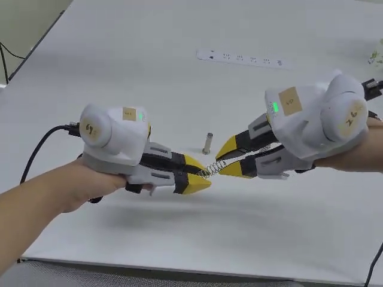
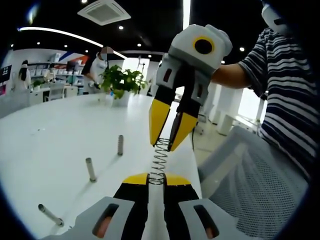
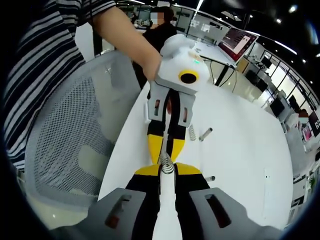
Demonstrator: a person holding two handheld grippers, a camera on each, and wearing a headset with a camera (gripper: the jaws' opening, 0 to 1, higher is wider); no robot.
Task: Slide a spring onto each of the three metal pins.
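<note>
A thin coil spring (image 1: 213,168) hangs in the air between my two grippers, above the white table's front part. My left gripper (image 1: 206,177) is shut on its left end, seen close up at my own jaws (image 2: 156,178). My right gripper (image 1: 221,165) pinches the other end, its yellow fingertips (image 2: 154,135) touching the coil on both sides. One metal pin (image 1: 208,142) stands upright just behind the spring. In the left gripper view two pins (image 2: 120,145) (image 2: 90,169) stand upright and a third (image 2: 50,215) lies flat. A loose spring (image 3: 191,132) lies on the table.
A white power strip (image 1: 245,58) lies at the back of the table (image 1: 149,72). A black cable (image 1: 36,155) trails from the left gripper. A grey mesh chair (image 3: 75,150) is at the table's near edge. A potted plant (image 2: 122,82) stands at the far end.
</note>
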